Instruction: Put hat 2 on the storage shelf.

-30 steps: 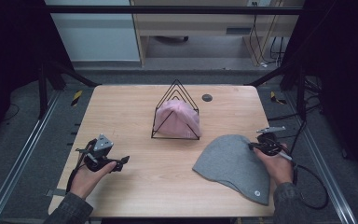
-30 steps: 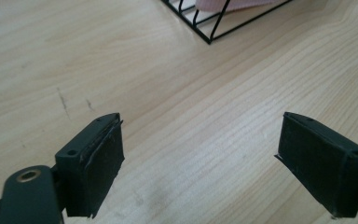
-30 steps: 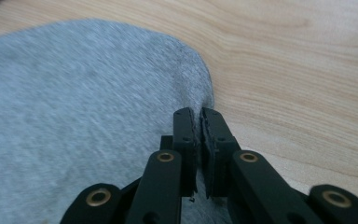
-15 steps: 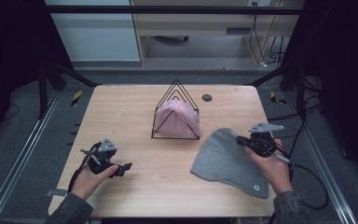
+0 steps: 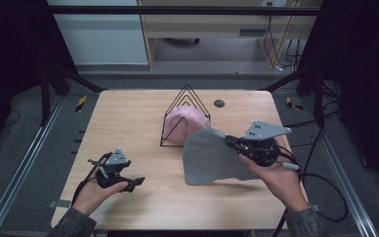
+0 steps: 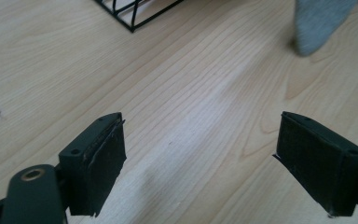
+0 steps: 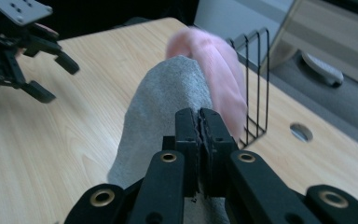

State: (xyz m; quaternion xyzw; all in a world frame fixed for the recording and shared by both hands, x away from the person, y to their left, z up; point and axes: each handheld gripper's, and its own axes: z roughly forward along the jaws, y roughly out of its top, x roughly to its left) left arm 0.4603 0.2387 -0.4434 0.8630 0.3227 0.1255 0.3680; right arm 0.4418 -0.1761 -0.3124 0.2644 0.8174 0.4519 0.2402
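A grey knitted cap [image 5: 212, 157] hangs lifted above the table's right half, pinched at its edge by my right gripper [image 5: 231, 141], which is shut on it. In the right gripper view the grey cap [image 7: 168, 102] drapes away from the closed jaws toward the rack. A pink cap [image 5: 182, 123] sits inside the black wire rack [image 5: 187, 96] at the table's middle. My left gripper [image 5: 137, 181] rests low at the front left, open, with bare wood between its fingers [image 6: 98, 158].
The wooden table [image 5: 128, 118] has a small dark hole [image 5: 219, 103] near its back right. Black frame posts and cables stand around the table's sides. A cable trails from the right gripper off the table's right edge.
My right gripper has lifted the grey cap off the table and carried it left and back toward the wire rack. The left gripper has barely shifted.
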